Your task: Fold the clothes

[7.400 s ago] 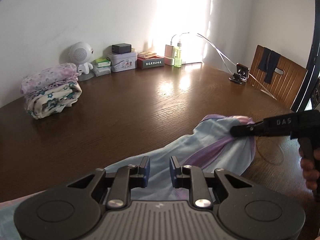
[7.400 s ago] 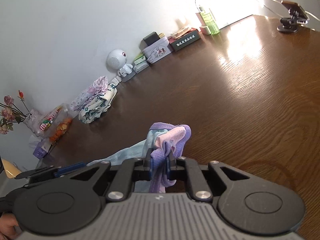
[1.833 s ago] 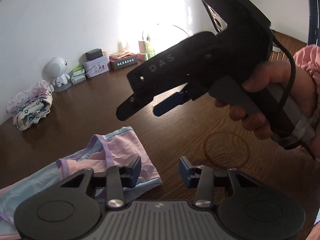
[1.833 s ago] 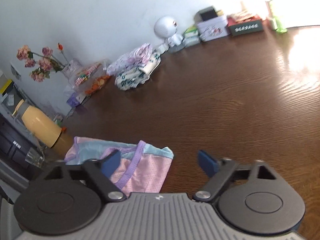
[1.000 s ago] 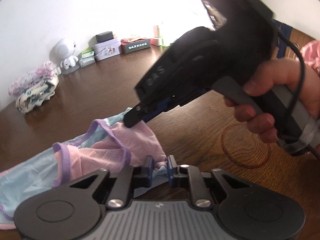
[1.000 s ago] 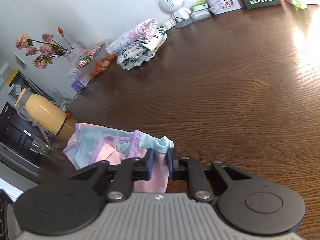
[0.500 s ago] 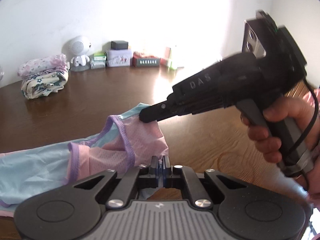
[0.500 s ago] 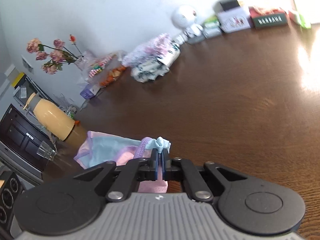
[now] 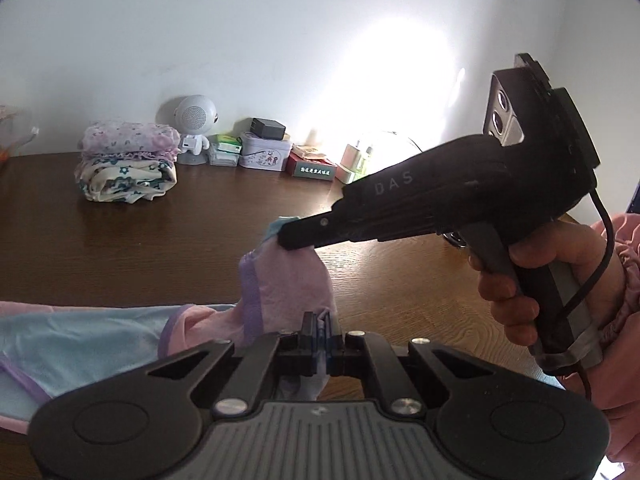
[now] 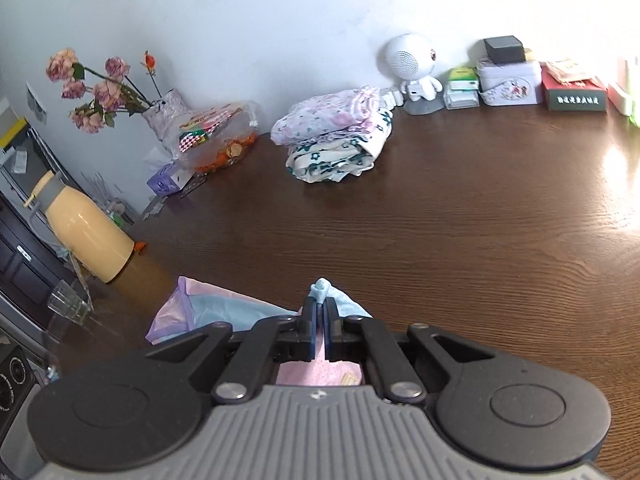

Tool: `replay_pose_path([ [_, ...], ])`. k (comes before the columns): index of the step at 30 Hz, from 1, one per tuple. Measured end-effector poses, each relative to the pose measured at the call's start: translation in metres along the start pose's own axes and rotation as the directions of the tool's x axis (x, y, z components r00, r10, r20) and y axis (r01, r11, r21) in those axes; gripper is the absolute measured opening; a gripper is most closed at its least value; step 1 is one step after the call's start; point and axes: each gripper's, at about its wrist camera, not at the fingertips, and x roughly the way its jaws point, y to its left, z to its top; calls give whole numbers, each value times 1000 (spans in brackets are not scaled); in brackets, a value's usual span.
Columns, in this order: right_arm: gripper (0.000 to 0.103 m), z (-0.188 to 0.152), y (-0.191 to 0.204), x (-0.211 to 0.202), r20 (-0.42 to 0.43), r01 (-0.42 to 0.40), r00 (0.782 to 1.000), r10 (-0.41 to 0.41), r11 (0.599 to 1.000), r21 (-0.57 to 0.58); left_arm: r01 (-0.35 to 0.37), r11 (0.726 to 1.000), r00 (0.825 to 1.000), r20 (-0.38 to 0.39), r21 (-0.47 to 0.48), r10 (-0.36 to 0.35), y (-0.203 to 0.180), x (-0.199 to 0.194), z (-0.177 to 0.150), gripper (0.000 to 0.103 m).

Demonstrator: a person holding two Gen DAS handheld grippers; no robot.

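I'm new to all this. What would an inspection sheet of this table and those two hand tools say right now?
Surface: dark wooden table, bare in the middle.
Job's things: pink-and-blue garment, one end lifted off the table, the rest lying flat; folded pile near the wall.
Clutter: white speaker figure, tin, red box, snack bag, flowers, yellow bottle.
Grippers: left gripper shut on the garment's edge; right gripper shut on its blue corner.
Cables: black cable running from the right gripper past the hand.
Surroundings: white wall, bright glare.
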Motion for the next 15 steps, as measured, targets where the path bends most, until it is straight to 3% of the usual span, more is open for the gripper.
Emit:
replay_pose_path([
  [8, 6, -37, -53, -6, 25, 32, 999, -37, 983, 181, 67, 997, 995, -82, 40, -64, -18, 37, -8, 3],
  [9, 11, -43, -61, -7, 25, 28, 999, -34, 978, 209, 72, 997, 993, -91, 39, -68, -20, 41, -10, 3],
  [12, 43, -60, -80, -4, 9, 6, 1000, -9, 962, 274, 79, 996, 991, -110, 31, -75, -22, 49, -16, 3],
  [15, 43, -74, -93, -1, -1, -38, 999, 40, 943, 331, 78, 997, 990, -116, 20, -75, -20, 52, -18, 3],
])
